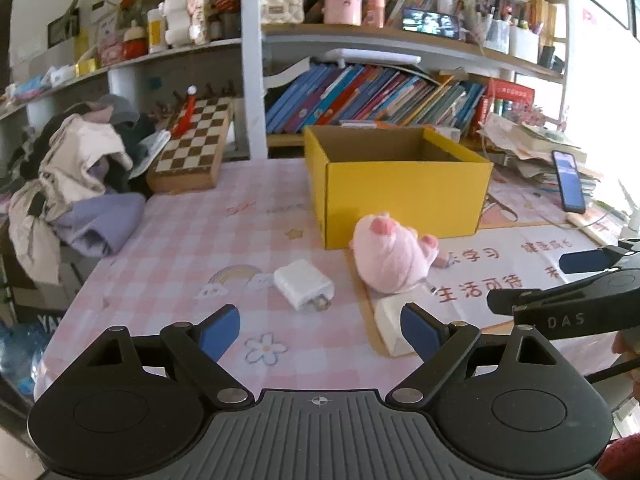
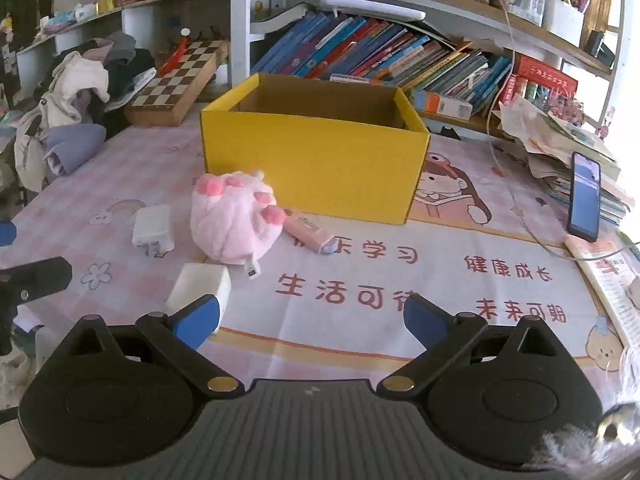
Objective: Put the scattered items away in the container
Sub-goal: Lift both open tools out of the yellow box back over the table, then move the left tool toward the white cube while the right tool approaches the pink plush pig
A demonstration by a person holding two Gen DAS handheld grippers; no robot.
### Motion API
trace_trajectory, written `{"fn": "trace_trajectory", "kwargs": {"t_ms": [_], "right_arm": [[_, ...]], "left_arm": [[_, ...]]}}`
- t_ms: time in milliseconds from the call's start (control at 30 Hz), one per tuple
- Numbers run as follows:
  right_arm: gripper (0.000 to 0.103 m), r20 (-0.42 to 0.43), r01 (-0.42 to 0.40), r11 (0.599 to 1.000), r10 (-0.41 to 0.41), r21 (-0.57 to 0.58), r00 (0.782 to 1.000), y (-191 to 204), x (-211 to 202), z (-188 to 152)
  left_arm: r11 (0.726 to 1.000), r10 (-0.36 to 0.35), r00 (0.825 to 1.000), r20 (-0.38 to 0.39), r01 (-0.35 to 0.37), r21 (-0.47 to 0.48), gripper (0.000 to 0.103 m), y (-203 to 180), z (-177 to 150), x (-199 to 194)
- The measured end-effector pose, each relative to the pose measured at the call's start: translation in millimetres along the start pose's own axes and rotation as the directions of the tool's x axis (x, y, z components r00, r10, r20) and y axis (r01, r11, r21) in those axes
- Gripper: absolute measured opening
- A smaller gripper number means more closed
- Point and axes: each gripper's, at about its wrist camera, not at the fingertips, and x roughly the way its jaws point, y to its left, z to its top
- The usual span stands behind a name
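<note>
An open yellow cardboard box (image 1: 404, 196) (image 2: 320, 168) stands on the pink checked tablecloth. In front of it lies a pink plush toy (image 1: 390, 256) (image 2: 234, 220). A white plug charger (image 1: 302, 284) (image 2: 152, 226) rests left of the plush. A white block (image 1: 390, 318) (image 2: 202, 282) lies just in front of the plush, and a pink stick-shaped item (image 2: 306, 232) lies at its right. My left gripper (image 1: 320, 330) is open above the cloth, short of the charger. My right gripper (image 2: 312, 316) is open too, its left fingertip beside the white block.
A chessboard (image 1: 192, 148) and a heap of clothes (image 1: 80, 176) sit at the back left. Books fill the shelf behind the box. A phone (image 2: 585, 196) leans on a paper stack at the right, with a cable running past it.
</note>
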Motion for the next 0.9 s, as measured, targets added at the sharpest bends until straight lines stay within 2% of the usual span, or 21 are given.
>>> {"fn": "trace_trajectory", "kwargs": {"t_ms": [167,267,633,900], "right_arm": [[0.099,0.013,0.002,1.0,-0.002,0.001,1.0,3,0,1],[0.1,0.044,0.031,0.999,-0.029,-0.041,0.999,6,0,-2],[0.1,0.026,0.028,0.999,-0.027,-0.036,0.999,-2,1,-8],[0.096,0.008,-0.023,0.999,0.023,-0.027,1.0,-6,4,-7]], "left_arm": [[0.999,0.052,0.998,0.017,-0.052,-0.015,0.091,2,-1,-2],[0.999,0.054,0.998,0.023,-0.054,-0.008,0.093,1,0,0],[1.0,0.001,1.0,0.004,-0.001,0.022,0.093,-8,3,7],[0.998,-0.044,0.999,-0.016,0.045,0.05,0.092,-17,2,15]]}}
